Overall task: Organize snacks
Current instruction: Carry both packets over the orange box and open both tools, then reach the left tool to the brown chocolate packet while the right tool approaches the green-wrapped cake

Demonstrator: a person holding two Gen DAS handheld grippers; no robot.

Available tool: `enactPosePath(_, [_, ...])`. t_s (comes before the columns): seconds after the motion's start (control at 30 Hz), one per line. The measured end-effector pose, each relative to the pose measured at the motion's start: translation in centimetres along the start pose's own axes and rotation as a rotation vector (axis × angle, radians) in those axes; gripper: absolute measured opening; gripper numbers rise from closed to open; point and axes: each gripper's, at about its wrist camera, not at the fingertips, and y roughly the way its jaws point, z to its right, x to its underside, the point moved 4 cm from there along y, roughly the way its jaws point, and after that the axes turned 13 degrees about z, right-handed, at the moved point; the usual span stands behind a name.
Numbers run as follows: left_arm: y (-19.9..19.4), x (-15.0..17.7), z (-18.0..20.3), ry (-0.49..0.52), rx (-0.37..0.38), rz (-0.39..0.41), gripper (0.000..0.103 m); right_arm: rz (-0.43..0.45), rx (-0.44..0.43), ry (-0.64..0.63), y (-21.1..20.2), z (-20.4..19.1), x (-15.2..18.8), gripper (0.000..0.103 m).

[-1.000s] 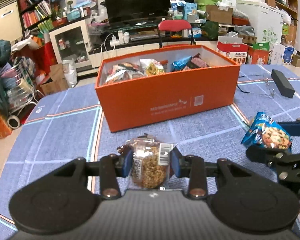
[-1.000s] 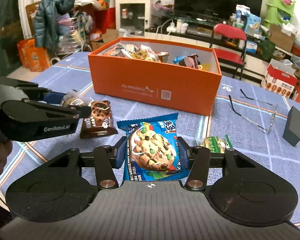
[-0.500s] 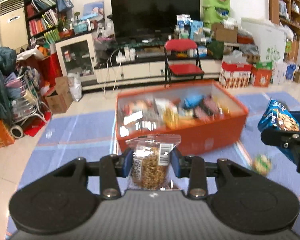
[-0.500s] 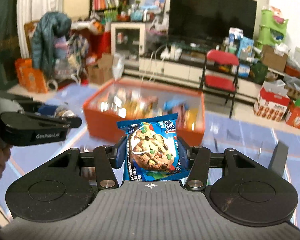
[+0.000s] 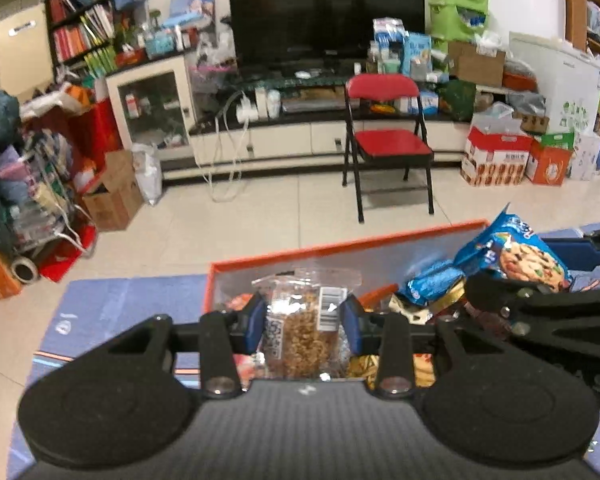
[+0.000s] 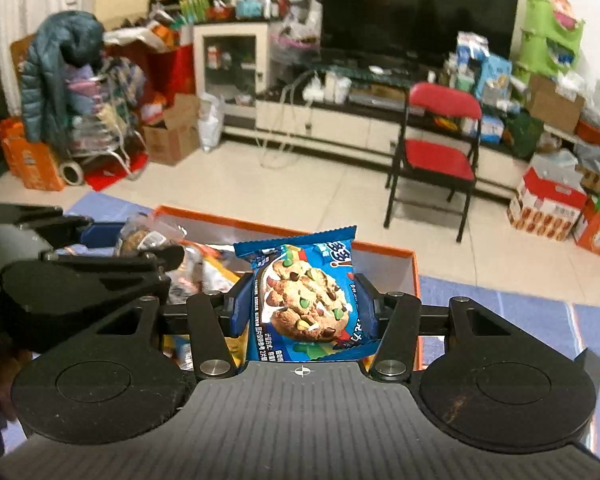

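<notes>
- The left tool (image 5: 303, 317) is hovering over the near-left part of the orange box (image 5: 340, 245), with a clear bag of nuts (image 5: 302, 320) standing upright between its blue pads (image 5: 255, 316).
- Its jaws have just been opening; the bag is sitting between them, and the pads look to be at the bag's sides with little or no squeeze, so the tool is probably letting go rather than clenching.
- The right tool (image 6: 303, 312) is holding a blue cookie packet (image 6: 306, 300) upright, its pads pressing the packet's two side edges. Its jaws have just been opening a little, yet the packet is not sagging, so it is judged to be grasped for now.
- Both tools are tilting downward above the box, side by side; the left one shows at the left edge of the right wrist view.
- That pose fits the task: the snacks are being carried over the open top so they can drop in among the packets already inside.
- The box is standing on the blue-clothed desk (image 5: 112, 300) near its far edge, with floor and a red chair (image 5: 384, 136) beyond.
- The risk, as a judgement: the tall packets may tip against the box wall.
</notes>
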Motion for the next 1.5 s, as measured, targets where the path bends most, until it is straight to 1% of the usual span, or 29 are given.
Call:
enactPosePath(0.03, [0.5,0.5,0.0,0.009,-0.016,-0.011,0.062,-0.024,0.002,0.023,0.8,0.3,0.3,0.043])
enactPosePath(0.07, [0.5,0.7,-0.2,0.022,-0.044,-0.005,0.076,-0.034,0.010,0.036,1.1,0.5,0.6,0.047])
enactPosePath(0.1, [0.1,0.7,-0.5,0.031,-0.054,0.022,0.087,-0.021,0.013,0.040,0.9,0.8,0.9,0.060])
enactPosePath(0.13, [-0.3,0.5,-0.7,0.034,-0.053,0.041,0.093,0.004,0.015,0.039,0.4,1.1,0.8,0.066])
enactPosePath(0.23, [-3.1,0.1,-1.8,0.017,-0.063,0.097,0.094,0.073,0.026,0.056,-2.6,2.8,0.8,0.066])
enactPosePath(0.27, [-4.1,0.2,-2.1,0.013,-0.061,0.106,0.094,0.097,0.028,0.059,-4.1,3.5,1.2,0.066])
enactPosePath(0.33, [-6.5,0.8,-2.7,0.004,-0.051,0.116,0.094,0.112,0.027,0.032,-6.9,4.7,2.6,0.066])
enactPosePath(0.37, [-8.0,1.6,-3.1,-0.008,-0.052,0.120,0.094,0.116,0.032,0.005,-8.5,5.2,3.8,0.067])
enactPosePath(0.43, [-10.2,3.5,-3.7,-0.038,-0.061,0.104,0.094,0.117,0.049,-0.049,-11.1,6.2,6.7,0.075])
enactPosePath(0.5, [-11.6,5.8,-4.2,-0.058,-0.072,0.084,0.094,0.084,0.064,-0.083,-12.6,7.0,10.3,0.076])
enactPosePath(0.53, [-12.1,7.0,-4.4,-0.067,-0.093,0.066,0.094,0.053,0.057,-0.080,-12.9,7.3,12.2,0.075])
enactPosePath(0.6, [-12.7,9.5,-4.8,-0.104,-0.130,0.023,0.094,0.013,0.026,-0.063,-13.1,7.7,15.0,0.075])
enactPosePath(0.67, [-13.0,11.9,-4.8,-0.158,-0.152,-0.032,0.094,-0.002,0.011,-0.080,-12.8,7.5,17.2,0.075])
enactPosePath(0.7, [-13.1,12.7,-4.7,-0.171,-0.169,-0.041,0.094,-0.005,0.007,-0.084,-12.7,7.3,18.0,0.075])
enactPosePath(0.77, [-13.3,14.1,-4.1,-0.165,-0.194,-0.055,0.094,-0.017,0.002,-0.064,-12.2,7.5,19.2,0.076])
enactPosePath(0.83, [-13.1,15.1,-3.4,-0.148,-0.198,-0.059,0.094,-0.025,-0.010,-0.032,-11.7,7.8,20.0,0.079])
enactPosePath(0.9, [-12.7,15.8,-2.8,-0.136,-0.184,-0.076,0.094,-0.028,-0.030,-0.012,-11.3,7.7,20.5,0.080])
enactPosePath(0.93, [-12.4,16.2,-2.6,-0.129,-0.183,-0.086,0.094,-0.020,-0.034,-0.007,-11.2,7.7,20.7,0.080])
enactPosePath(0.97, [-12.2,16.5,-2.3,-0.127,-0.202,-0.088,0.094,-0.008,-0.032,-0.004,-11.1,8.0,20.8,0.081])
enactPosePath(1.07, [-11.8,16.8,-2.0,-0.159,-0.242,-0.081,0.094,0.016,-0.019,0.012,-10.6,8.3,20.8,0.084])
enactPosePath(1.13, [-11.2,17.0,-1.7,-0.184,-0.258,-0.099,0.094,0.016,-0.028,0.027,-10.1,8.4,20.8,0.086])
enactPosePath(1.17, [-10.8,17.0,-1.4,-0.193,-0.265,-0.115,0.094,0.013,-0.030,0.032,-9.8,8.4,20.8,0.086])
enactPosePath(1.27, [-10.1,16.7,-0.4,-0.213,-0.295,-0.109,0.094,0.014,-0.039,0.048,-9.2,8.3,21.1,0.086])
enactPosePath(1.37, [-9.6,16.6,0.5,-0.229,-0.284,-0.109,0.094,0.012,-0.045,0.044,-8.7,8.1,21.4,0.086])
enactPosePath(1.5, [-8.9,16.5,1.1,-0.249,-0.291,-0.107,0.094,-0.001,-0.064,0.027,-7.8,7.6,21.6,0.085])
